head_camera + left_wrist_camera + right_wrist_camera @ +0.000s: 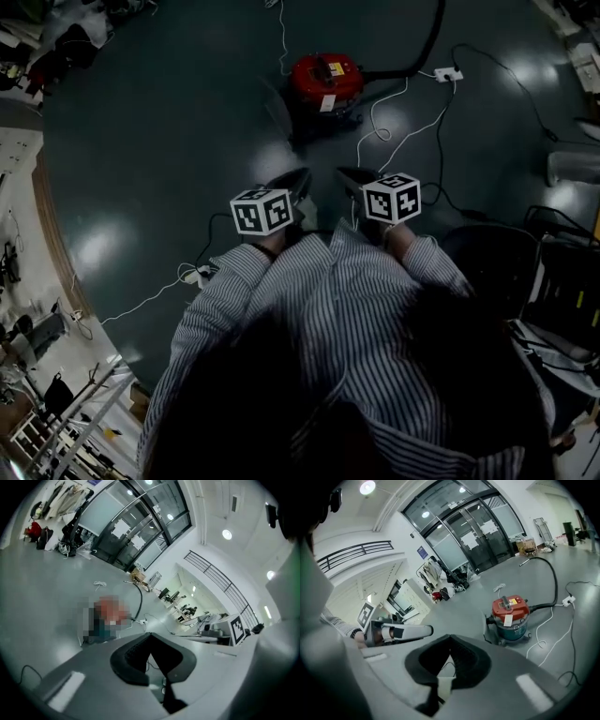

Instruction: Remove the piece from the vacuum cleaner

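Standing upright, the vacuum cleaner [323, 80] trails hose [427, 47] rightward; left gripper [302, 174], right gripper [345, 172] fingers closed, empty.

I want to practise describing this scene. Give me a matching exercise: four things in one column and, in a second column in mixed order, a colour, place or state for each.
Things
1. vacuum cleaner
2. hose
3. socket block
4. left gripper

Descriptions
A. white, just right of the vacuum cleaner in the head view
B. jaws shut, nothing between them
C. red top
D. black, curving away from the vacuum cleaner

Pairs: 1-C, 2-D, 3-A, 4-B
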Available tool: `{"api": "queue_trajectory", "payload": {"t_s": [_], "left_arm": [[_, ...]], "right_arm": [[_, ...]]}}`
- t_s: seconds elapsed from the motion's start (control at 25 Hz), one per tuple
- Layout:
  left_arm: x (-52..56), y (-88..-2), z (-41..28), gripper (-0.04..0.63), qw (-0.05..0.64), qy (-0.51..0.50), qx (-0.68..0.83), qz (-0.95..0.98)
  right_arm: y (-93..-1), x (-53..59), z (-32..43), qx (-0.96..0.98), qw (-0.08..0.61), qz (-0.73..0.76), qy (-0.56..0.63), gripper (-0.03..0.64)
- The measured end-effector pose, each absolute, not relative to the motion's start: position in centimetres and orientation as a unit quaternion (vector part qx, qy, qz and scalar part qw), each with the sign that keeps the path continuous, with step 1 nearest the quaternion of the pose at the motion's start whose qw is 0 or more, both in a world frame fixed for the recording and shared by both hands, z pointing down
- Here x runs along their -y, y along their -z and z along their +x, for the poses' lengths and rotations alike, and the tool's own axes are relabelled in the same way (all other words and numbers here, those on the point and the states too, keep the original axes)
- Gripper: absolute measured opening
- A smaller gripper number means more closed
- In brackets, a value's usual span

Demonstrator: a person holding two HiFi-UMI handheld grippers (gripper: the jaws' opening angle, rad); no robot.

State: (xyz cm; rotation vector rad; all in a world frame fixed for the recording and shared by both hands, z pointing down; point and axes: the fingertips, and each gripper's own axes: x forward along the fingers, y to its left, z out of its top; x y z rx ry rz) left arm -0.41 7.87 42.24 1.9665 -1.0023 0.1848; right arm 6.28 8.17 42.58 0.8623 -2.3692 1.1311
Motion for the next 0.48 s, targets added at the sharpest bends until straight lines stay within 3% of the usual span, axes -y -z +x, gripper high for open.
{"api": "queue_trajectory", "payload": {"t_s": [0.48], "left_arm": [[6.9, -43.3, -4.7, 0.006, 0.466, -0.106, 0.355, 0.803]], "right_arm": [[-42.6, 7.3, -0.9, 0.838, 0.162, 0.316, -0.414, 0.002]]}}
